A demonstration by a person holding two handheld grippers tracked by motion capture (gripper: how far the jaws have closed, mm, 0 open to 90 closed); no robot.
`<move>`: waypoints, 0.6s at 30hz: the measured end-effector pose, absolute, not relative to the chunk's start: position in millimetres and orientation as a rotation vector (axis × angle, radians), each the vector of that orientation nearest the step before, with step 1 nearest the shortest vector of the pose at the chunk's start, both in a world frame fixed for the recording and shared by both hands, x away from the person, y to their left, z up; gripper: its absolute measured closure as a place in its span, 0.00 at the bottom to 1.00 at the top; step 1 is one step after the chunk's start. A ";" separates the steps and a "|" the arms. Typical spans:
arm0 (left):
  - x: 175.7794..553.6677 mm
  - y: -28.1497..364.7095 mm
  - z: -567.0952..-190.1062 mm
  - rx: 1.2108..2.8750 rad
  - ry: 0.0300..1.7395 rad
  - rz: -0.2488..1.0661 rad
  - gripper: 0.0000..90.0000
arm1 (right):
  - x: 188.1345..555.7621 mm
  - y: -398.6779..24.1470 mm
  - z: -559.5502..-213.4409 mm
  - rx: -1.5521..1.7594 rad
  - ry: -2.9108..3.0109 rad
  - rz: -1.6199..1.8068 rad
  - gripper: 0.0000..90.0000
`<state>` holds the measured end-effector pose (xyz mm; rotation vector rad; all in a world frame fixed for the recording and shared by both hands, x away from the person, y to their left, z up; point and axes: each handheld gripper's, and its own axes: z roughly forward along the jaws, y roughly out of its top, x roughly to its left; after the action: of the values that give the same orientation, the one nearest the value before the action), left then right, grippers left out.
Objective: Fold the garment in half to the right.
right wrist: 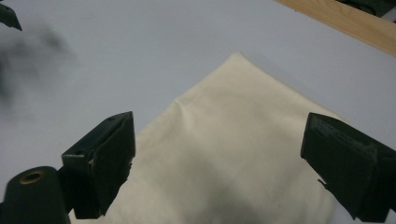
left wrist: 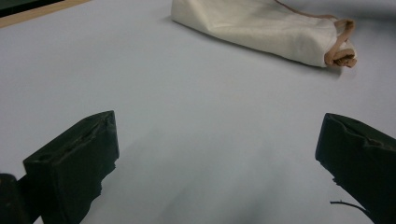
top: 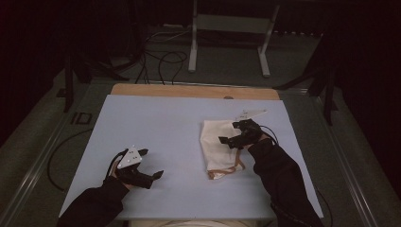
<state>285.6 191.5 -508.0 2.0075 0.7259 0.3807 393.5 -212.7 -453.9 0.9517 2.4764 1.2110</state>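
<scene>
A cream cloth bag [top: 216,145] with a tan drawstring hem lies flat on the pale blue mat [top: 156,127], right of centre. My right gripper [top: 231,132] hovers over its right edge with both jaws spread wide; the cloth [right wrist: 224,154] spans the gap between them. Nothing is held. My left gripper [top: 150,163] rests low at the mat's front left, open, well apart from the bag. In the left gripper view the bag [left wrist: 261,28] lies far ahead, its tan drawstring end [left wrist: 341,51] toward the right.
A wooden table edge [top: 194,91] runs along the mat's far side. Beyond it stand a white metal frame [top: 231,28] and loose cables [top: 161,61] on the floor. Bare mat stretches between the two grippers.
</scene>
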 end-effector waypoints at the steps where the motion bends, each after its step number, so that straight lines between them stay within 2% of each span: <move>1: 285.6 191.4 -508.1 2.012 0.722 0.381 0.01 | 390.4 -217.1 -455.9 0.956 2.470 1.217 0.11; 18: 284.9 190.2 -508.2 2.022 0.711 0.382 0.01 | 345.3 -249.2 -482.3 0.980 2.444 1.178 0.11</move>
<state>284.9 190.2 -508.2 2.0221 0.7113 0.3823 345.3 -249.2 -482.3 0.9799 2.4440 1.1779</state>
